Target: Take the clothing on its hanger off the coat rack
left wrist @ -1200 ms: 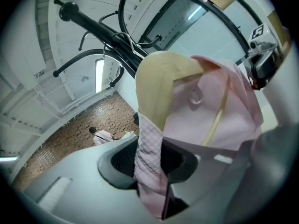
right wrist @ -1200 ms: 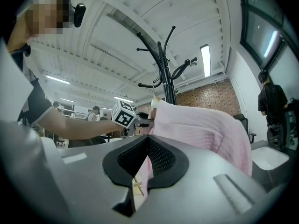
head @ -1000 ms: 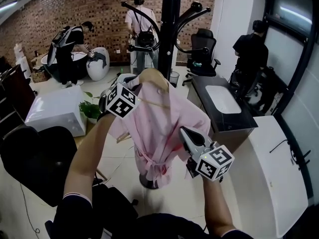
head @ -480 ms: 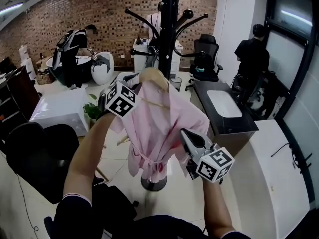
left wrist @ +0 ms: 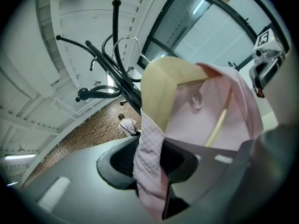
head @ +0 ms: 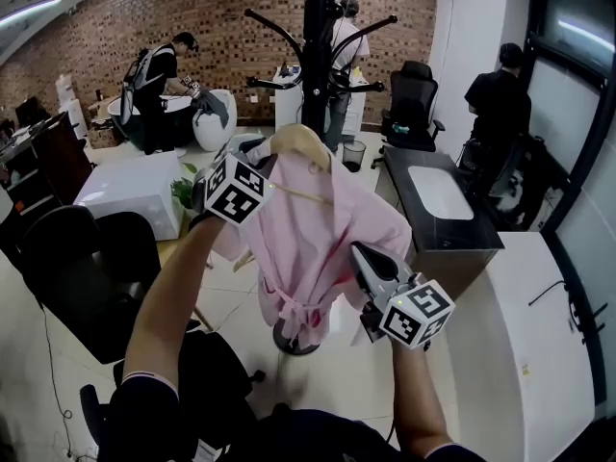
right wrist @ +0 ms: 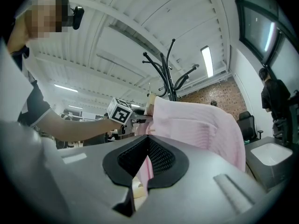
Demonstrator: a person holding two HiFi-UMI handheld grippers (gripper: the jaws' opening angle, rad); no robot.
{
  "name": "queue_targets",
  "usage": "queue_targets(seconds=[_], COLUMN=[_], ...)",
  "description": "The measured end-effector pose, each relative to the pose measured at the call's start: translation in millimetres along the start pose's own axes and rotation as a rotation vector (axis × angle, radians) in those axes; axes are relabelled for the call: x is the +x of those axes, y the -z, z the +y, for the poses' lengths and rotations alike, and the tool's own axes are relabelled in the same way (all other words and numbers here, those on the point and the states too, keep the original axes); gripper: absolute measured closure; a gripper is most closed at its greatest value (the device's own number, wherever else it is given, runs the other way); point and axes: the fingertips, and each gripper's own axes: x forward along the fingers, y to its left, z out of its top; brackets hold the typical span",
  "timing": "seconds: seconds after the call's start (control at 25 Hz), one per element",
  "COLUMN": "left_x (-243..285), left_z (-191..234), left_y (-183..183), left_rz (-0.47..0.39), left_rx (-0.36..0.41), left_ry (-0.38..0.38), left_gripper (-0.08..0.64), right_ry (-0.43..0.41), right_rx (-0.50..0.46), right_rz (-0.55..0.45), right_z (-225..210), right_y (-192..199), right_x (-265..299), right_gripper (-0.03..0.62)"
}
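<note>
**Before the coat rack: pink garment on its hanger, gripped at two points**

At arm's length ahead of the person: pink quilted garment (head: 308, 248), draped over a light wooden hanger (head: 300, 142) with a thin wire hook (left wrist: 127, 43). It hangs in the air just in front of the black metal coat rack (head: 318, 56), and the rack's round base (head: 294, 346) shows under the hem. Whether the hook is clear of the rack's curved arms cannot be told.

Left gripper (left wrist: 150, 158): jaws closed on a fold of the garment at the near end of the hanger. The quilted cloth fills the gap between the pads.

Right gripper (right wrist: 142, 164): jaws closed on a thin edge of the same pink cloth, lower on the garment's right side. A small cream scrap shows just below the pads; what it is cannot be made out.

Surroundings:
- Left: white boxy cabinet (head: 135, 186), with a green potted plant (head: 183, 192) beside it and a black office chair (head: 87, 277) nearer the person.
- Right: dark counter with an inset white basin (head: 438, 192).
- Rear: red brick wall (head: 144, 27), with several people standing well apart from the rack.
</note>
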Motion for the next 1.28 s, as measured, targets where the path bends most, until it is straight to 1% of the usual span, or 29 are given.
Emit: queue_targets(seconds=[0.16,0.4,0.72,0.88,1.04,1.28], left_x=[-20.9,-55.7,-113.2,-151.0,-185.1,-254.0], left_z=[-22.5,-67.7,-113.4,-129.2,-145.9,-160.6], left_y=[-11.7,-33.7,-66.7,-77.5,-89.9,-88.8], left_rz=[0.030,0.087,0.164,0.214,0.226,0.259], left_rx=[-0.015,-0.035,-0.062,-0.077,-0.097,-0.106], left_ry=[-0.023,-0.046,-0.102,-0.127,-0.143,-0.166], left_gripper=[0.436,0.434,0.434,0.434,0.434,0.437], right_ry=[-0.036,-0.089,-0.197,-0.278,-0.322,-0.396], right_rx=[-0.003,0.001,0.031,0.051,0.068,0.081], right_rz=[0.010,0.008,0.035,0.041,0.029,0.022], right_z=[3.1,7.9,31.6,54.5,77.9,141.0], right_y=[-1.6,-9.6,-7.0,-9.2,-13.4,-11.1], right_x=[-30.4,-86.6,-158.0,-179.5,-195.0,-215.6], right_gripper=[0.591,0.591,0.591,0.591,0.591,0.591])
